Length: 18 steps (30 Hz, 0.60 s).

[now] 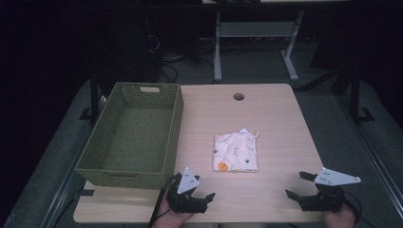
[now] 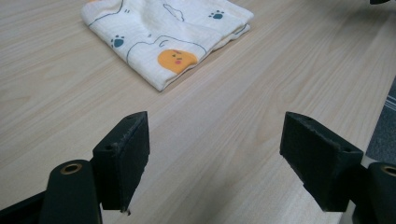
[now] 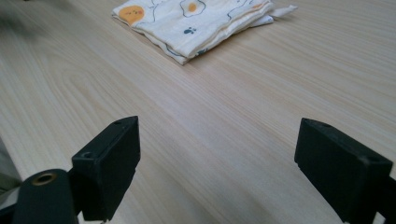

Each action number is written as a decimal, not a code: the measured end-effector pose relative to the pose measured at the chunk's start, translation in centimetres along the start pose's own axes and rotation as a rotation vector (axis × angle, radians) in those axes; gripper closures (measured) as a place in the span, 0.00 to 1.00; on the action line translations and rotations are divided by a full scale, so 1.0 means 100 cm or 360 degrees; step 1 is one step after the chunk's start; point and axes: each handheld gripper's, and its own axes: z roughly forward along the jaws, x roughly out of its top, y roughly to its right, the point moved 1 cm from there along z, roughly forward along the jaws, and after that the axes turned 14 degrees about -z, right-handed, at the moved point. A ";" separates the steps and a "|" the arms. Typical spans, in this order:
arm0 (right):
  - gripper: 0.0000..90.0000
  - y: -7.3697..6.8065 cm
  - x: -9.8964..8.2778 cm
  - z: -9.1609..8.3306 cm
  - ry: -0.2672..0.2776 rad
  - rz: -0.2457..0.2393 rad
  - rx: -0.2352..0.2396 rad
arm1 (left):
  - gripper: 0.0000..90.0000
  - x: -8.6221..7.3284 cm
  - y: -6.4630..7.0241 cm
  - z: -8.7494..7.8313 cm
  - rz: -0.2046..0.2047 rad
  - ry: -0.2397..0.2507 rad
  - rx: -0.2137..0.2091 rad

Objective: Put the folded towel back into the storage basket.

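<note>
Spreading across most of the high view, the light wooden table has a round cable hole near its far edge. On its left side sits a long green woven basket, with nothing in it and a handle slot in its far wall. Just right of the basket, about mid-table, lies a folded cloth, cream with printed paw marks, outlines and an orange blob at its near left corner; one corner of it sticks out at the far edge. Bare wood lies between the cloth and both grippers, so nothing stands in the way on either side.

Beyond the table the floor is dark, with the white legs of another desk and some cables.

The left gripper rests at the near edge, just in front of the basket's near right corner, held in the left hand, its jaws pointing right and slightly forward. In the left gripper view its jaws stand wide apart and hold nothing, with the cloth ahead.

The right gripper sits at the near right corner, held in the right hand, pointing left toward the cloth. Its jaws too stand wide apart and hold nothing, with the cloth well ahead of them
</note>
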 end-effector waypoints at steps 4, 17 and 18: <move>0.15 -0.001 0.001 0.003 -0.0006 -0.0005 0.0019 | 0.28 -0.001 -0.002 -0.001 -0.0012 0.0008 0.0006; 0.15 -0.003 0.003 0.005 -0.0010 -0.0006 0.0023 | 0.28 0.000 -0.004 -0.002 -0.0013 0.0044 0.0012; 0.15 -0.003 0.002 0.005 -0.0008 -0.0007 0.0023 | 0.28 0.000 -0.004 -0.002 -0.0009 0.0041 0.0016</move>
